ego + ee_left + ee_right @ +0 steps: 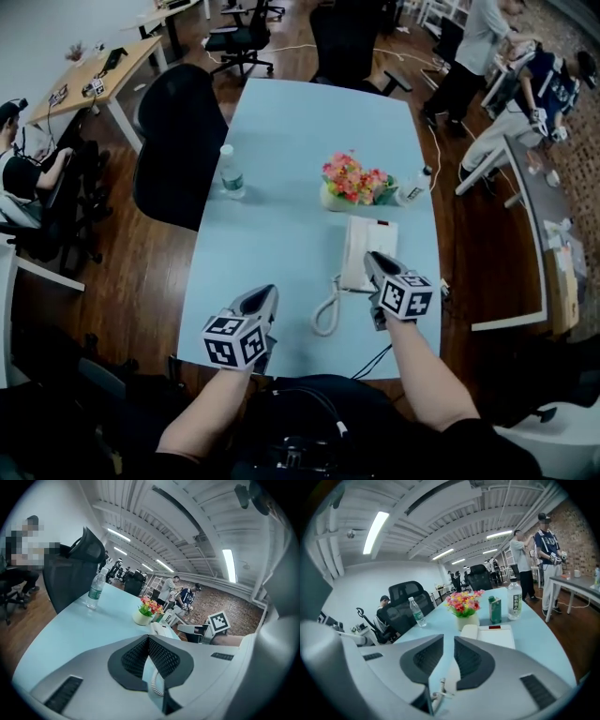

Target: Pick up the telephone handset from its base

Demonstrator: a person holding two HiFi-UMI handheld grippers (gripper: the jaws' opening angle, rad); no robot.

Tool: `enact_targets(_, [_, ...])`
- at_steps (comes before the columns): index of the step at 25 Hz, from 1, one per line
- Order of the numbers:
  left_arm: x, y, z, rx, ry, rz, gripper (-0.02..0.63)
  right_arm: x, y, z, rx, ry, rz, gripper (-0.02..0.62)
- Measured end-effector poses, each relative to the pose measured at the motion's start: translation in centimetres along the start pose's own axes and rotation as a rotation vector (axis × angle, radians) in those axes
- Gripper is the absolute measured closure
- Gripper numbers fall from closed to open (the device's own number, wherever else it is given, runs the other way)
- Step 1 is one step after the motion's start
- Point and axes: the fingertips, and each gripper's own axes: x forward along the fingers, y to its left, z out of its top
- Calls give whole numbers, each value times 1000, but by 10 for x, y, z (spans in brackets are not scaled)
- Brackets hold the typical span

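A white telephone sits on the pale blue table (300,122), its handset (356,251) lying in the left side of the base (382,246). A coiled cord (328,309) loops off the near end. My right gripper (373,261) hovers over the phone's near end; in the right gripper view the handset (469,632) lies just ahead of the right gripper (449,641), whose jaws stand a little apart with nothing between them. My left gripper (267,294) is over the table, left of the cord. In the left gripper view the left gripper (148,638) has its pads meeting, empty.
A pot of flowers (354,180) stands just beyond the phone, with a bottle (415,186) and a green carton (494,610) at its right. Another water bottle (230,173) stands at the table's left edge. Black office chairs (178,141) ring the table; people are at nearby desks.
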Motion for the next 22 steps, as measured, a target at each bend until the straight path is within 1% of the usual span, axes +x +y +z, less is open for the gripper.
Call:
enact_targets(1, [-2,3,-3,-10,1,10,606,11,-4,1,-20,16,-16,485])
enact_targets(2, [-4,5,-6,-21,3,18,606,22,-8,2,-38,32,-33,430])
enact_targets(3, [-5,7,-10,-30,5,26,606,31,-12,3,-55,47,-49,389])
enact_targets(4, [-7,9,-13,-36,8,33,606,41,-16,4,-71,61,-66,359])
enact_targets(5, [-7,10,-16,-40,10,38,606,50,-20,6,-85,75,-84,348])
enact_targets(8, [-8,12,-19,-51,9,49,606,74,-33,4,-96,135,-130,339])
enact_targets(12, [-11,9,-22,-61,4,55,606,99,-44,-12,-78,217,-159,328])
enact_targets(13, [-13,9,-22,-62,2,57,606,104,-44,-14,-77,227,-165,327])
enact_targets(14, [-15,9,-22,-62,0,60,606,108,-44,-16,-81,233,-173,308])
enact_targets(17, [-21,14,-22,-66,-5,77,606,117,-45,-20,-101,253,-199,284])
enact_targets(20, [-27,21,-22,-74,-10,100,606,122,-49,-28,-109,273,-223,273])
enact_targets(22, [-30,26,-23,-80,-11,111,606,124,-50,-32,-132,275,-242,273])
